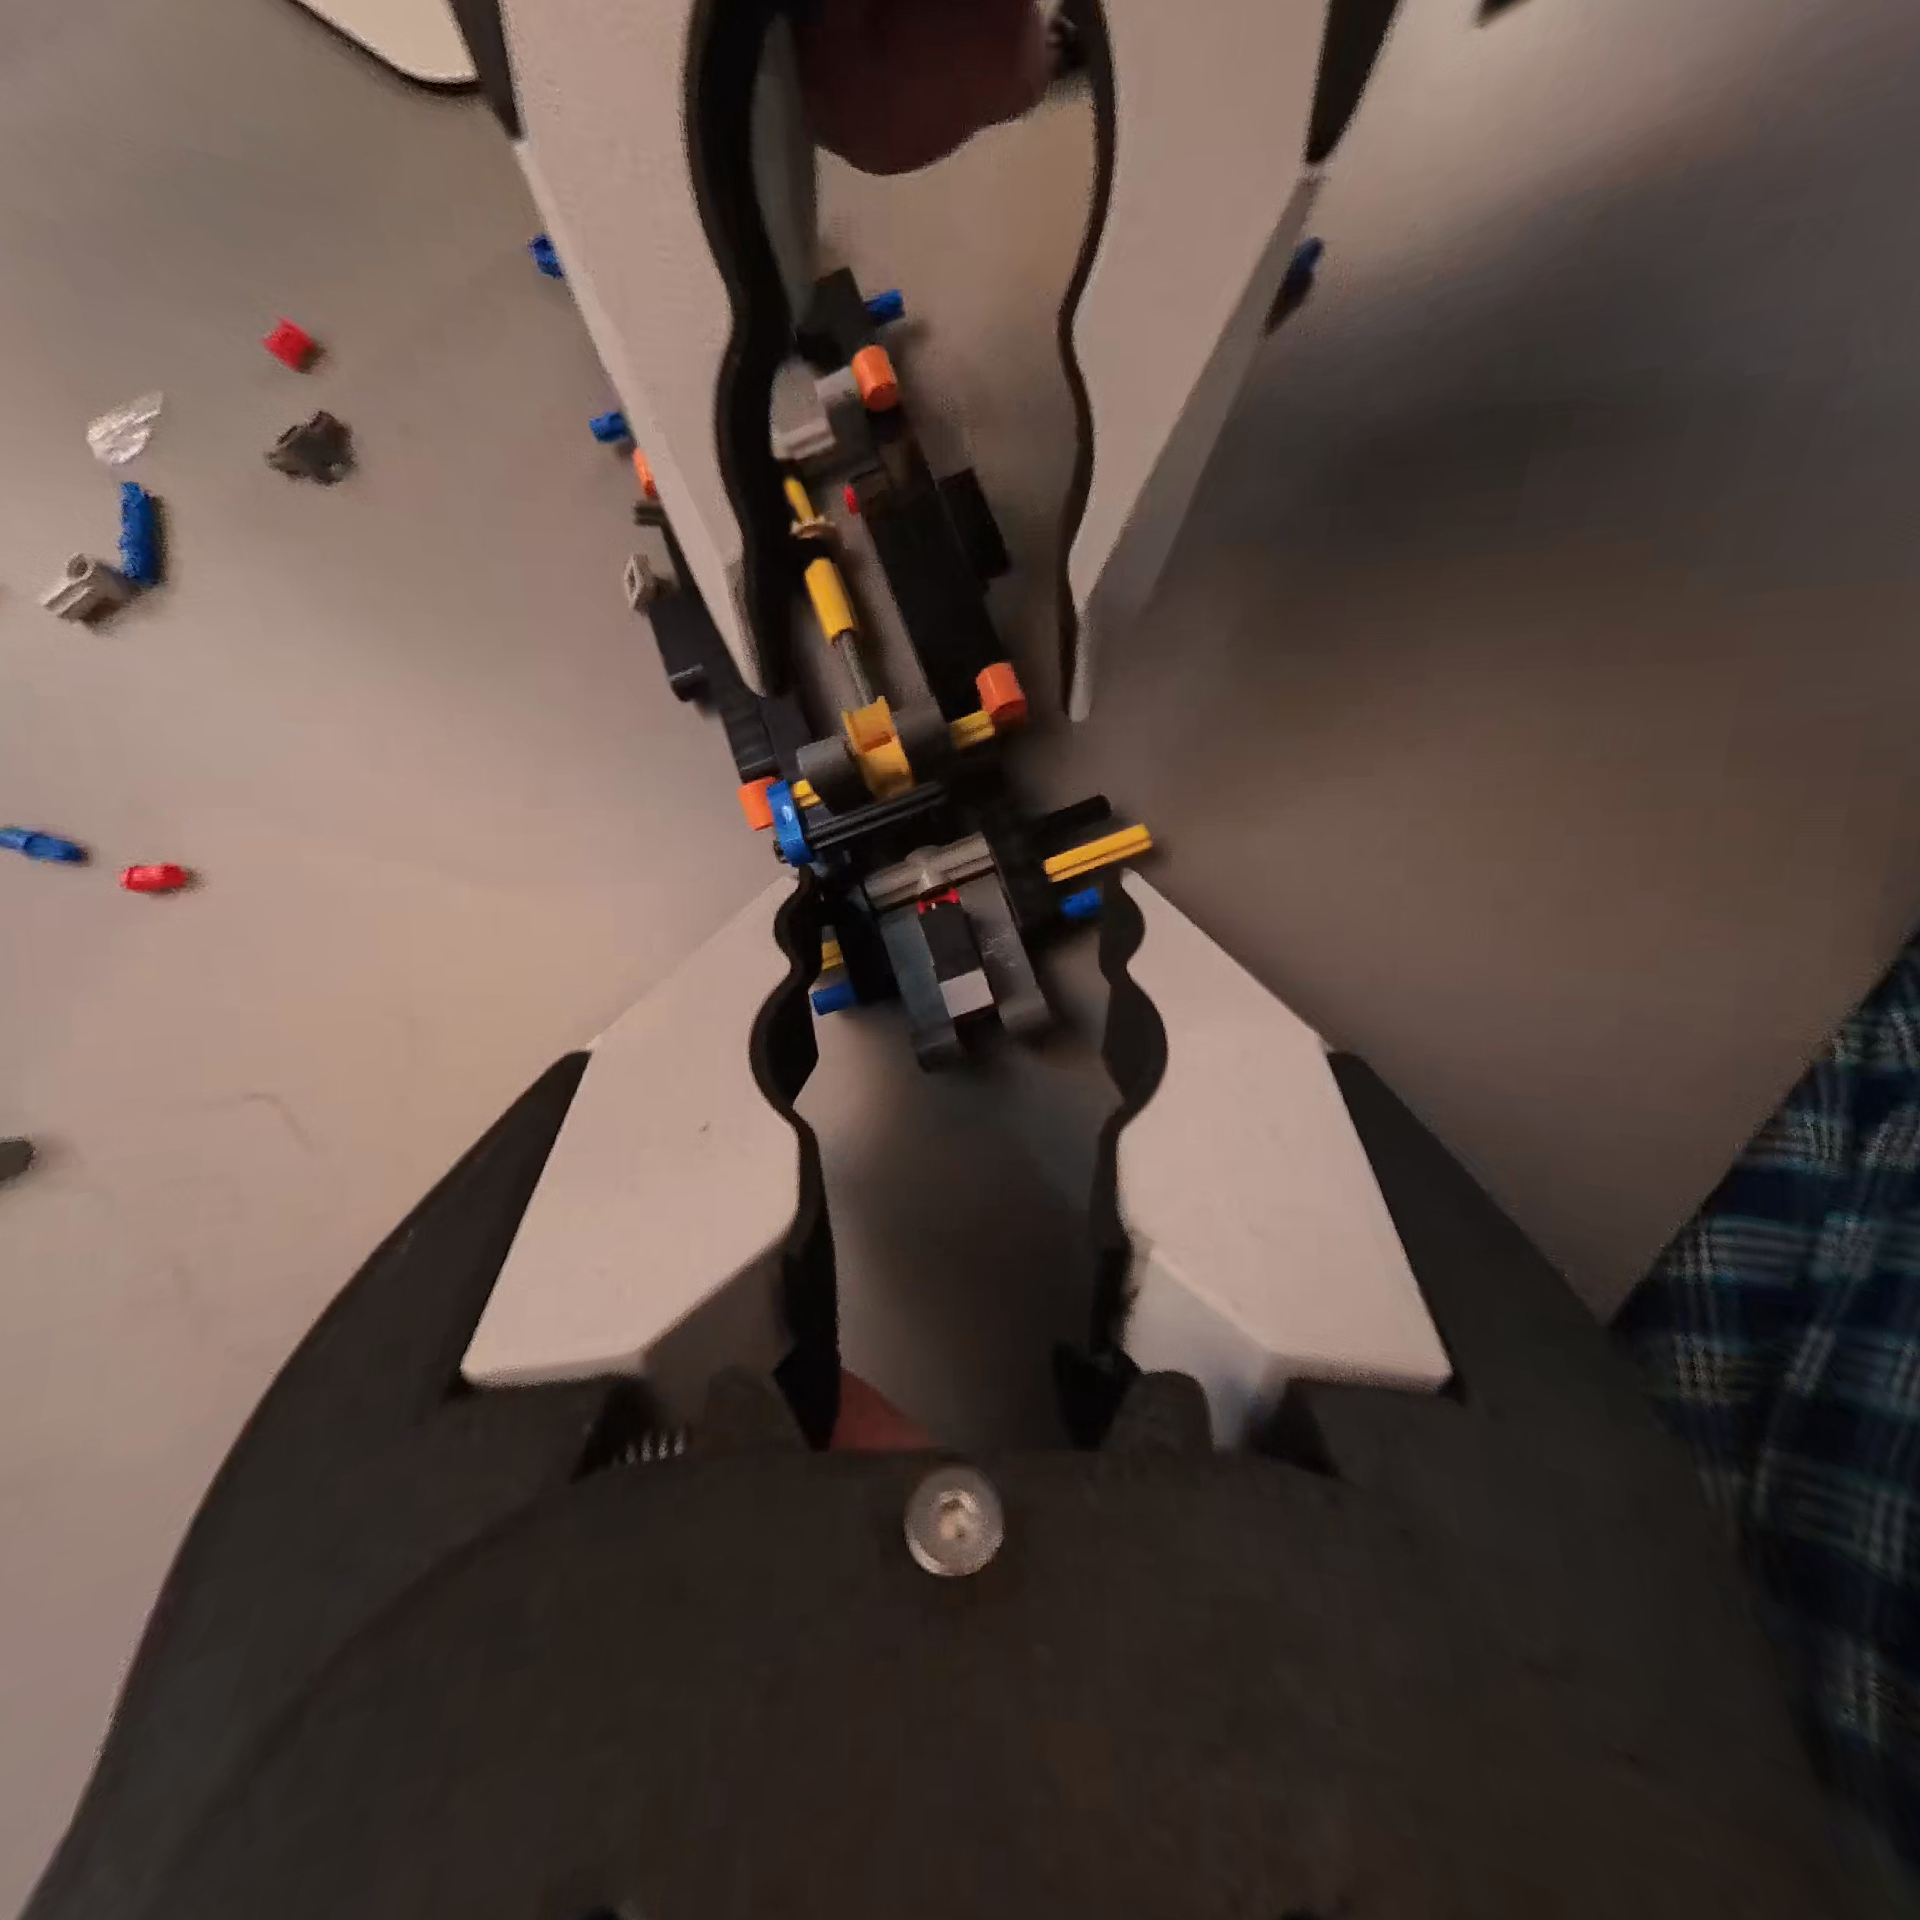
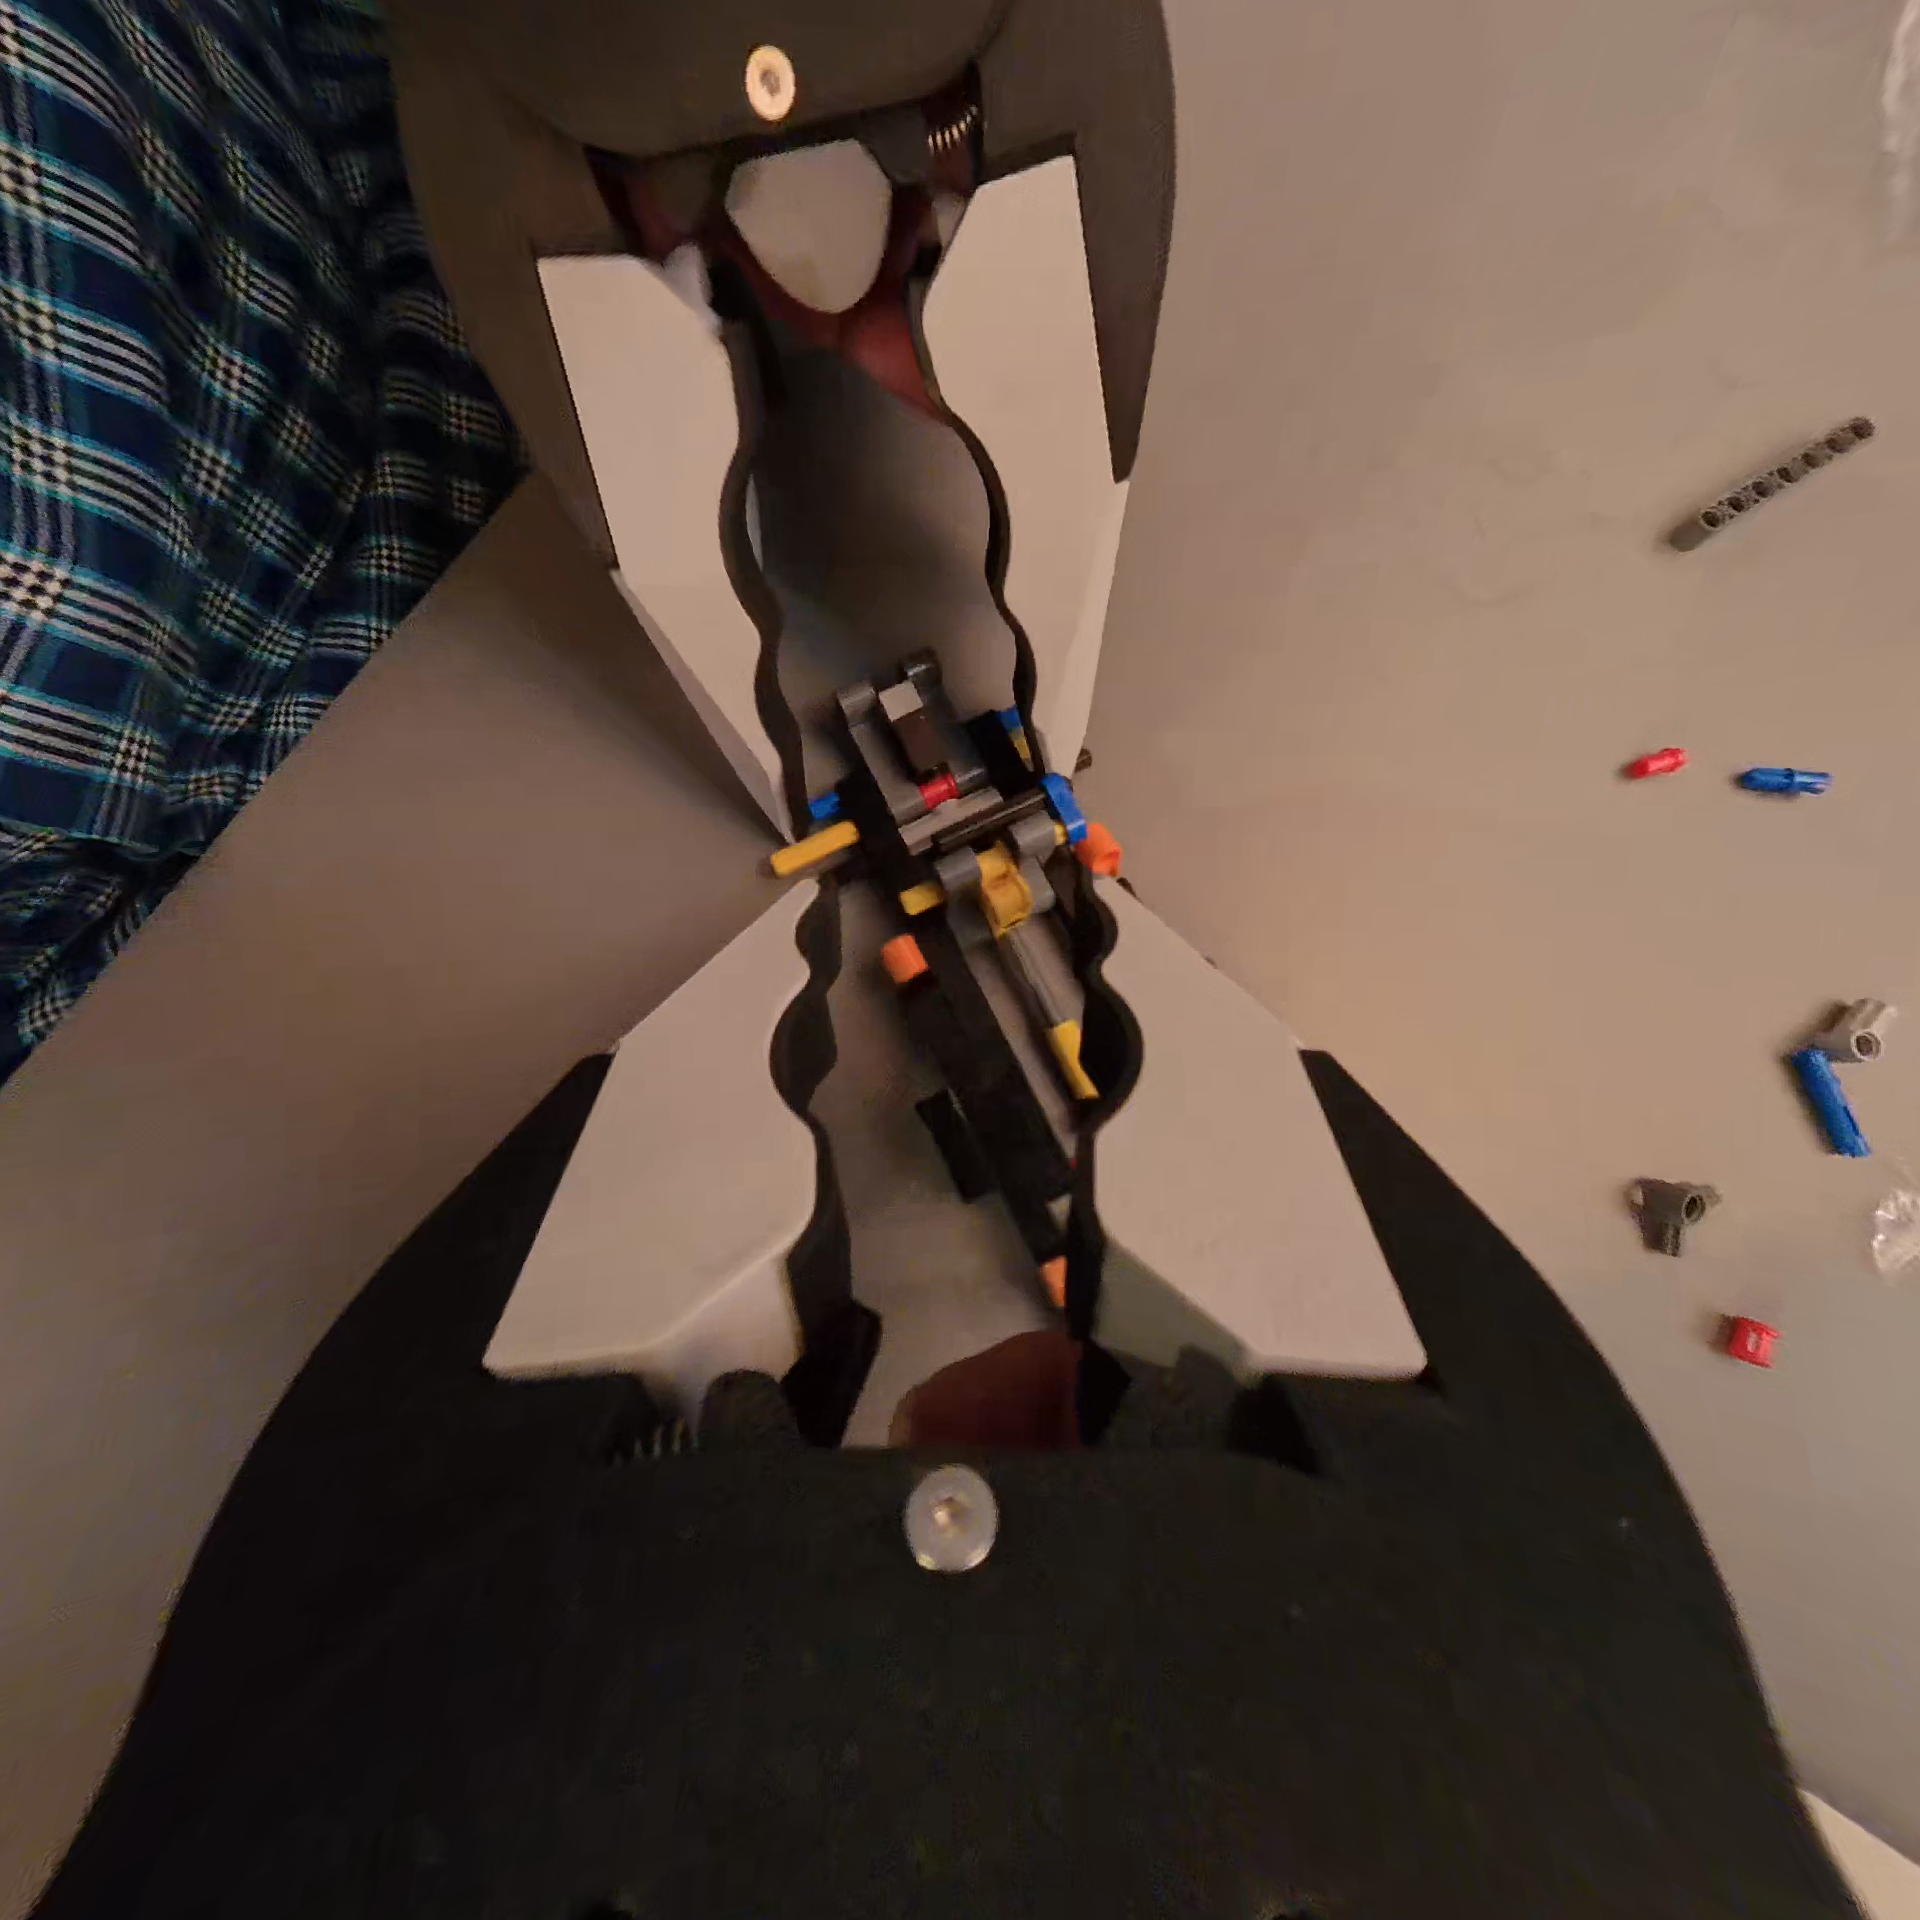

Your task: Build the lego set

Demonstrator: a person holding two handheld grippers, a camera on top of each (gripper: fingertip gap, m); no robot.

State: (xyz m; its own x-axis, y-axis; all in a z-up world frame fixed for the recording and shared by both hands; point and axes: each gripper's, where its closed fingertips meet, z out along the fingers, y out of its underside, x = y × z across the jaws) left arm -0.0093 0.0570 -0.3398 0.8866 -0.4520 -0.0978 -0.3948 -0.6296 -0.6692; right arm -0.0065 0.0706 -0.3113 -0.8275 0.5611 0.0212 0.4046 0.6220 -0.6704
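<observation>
So I've got both grippers nose to nose with the Technic lego assembly [image 1: 904, 748] strung between them. Its long axis runs straight along the fingers, grey forked end pointing back into my left gripper [image 1: 956, 883], orange-tipped black end reaching deep into my right gripper [image 2: 956, 894]. Both sets of jaws are closed in on it, clamping its sides. Loose red pin [image 1: 154, 878] and blue pin [image 1: 42, 844] sit well off to the side.
</observation>
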